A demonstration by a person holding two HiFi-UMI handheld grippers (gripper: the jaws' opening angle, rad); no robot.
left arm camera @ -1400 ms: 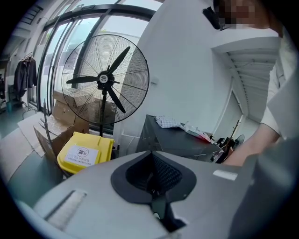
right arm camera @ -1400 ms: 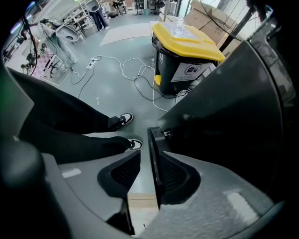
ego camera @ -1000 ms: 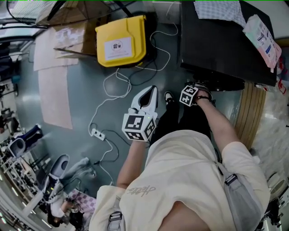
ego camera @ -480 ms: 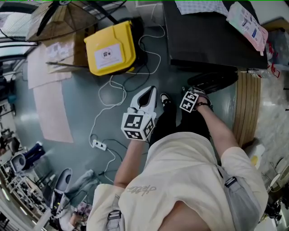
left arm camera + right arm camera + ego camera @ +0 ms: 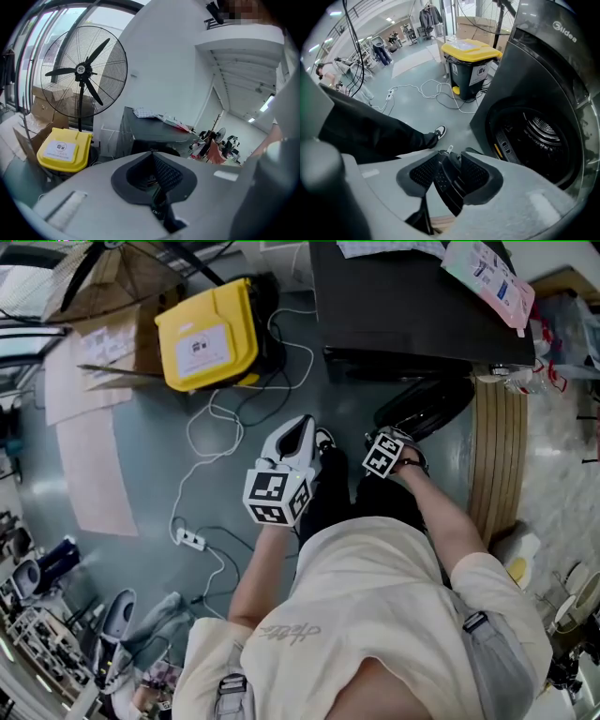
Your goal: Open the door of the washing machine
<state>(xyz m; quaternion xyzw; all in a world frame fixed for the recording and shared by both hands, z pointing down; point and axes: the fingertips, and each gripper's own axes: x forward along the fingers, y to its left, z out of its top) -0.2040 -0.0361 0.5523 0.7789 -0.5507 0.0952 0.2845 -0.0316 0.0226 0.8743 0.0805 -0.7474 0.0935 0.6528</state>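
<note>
Right gripper (image 5: pixel 450 158): jaws have just been opening and now stand wide apart with nothing between them, only floor (image 5: pixel 150 474) below. I'm pointing it down in front of the washing machine (image 5: pixel 403 306).

Door (image 5: pixel 427 404) is open. In the head view it's a dark oval angled out from the machine's front, further out than a second ago, when it lay almost flat along the front. Drum (image 5: pixel 541 133) is fully exposed in my right gripper view.

In the head view the right gripper sits just beside the door's near end; I can't tell if they touch. It has drifted slightly left and down in frame since a second ago.

Left gripper (image 5: pixel 302 426): jaws together, empty, held over the floor. Its view takes in the machine's side, the yellow bin (image 5: pixel 199 334) and the fan (image 5: pixel 84 70).

Head view has shifted overall: the machine top and bin both sit further left and higher than before.
</note>
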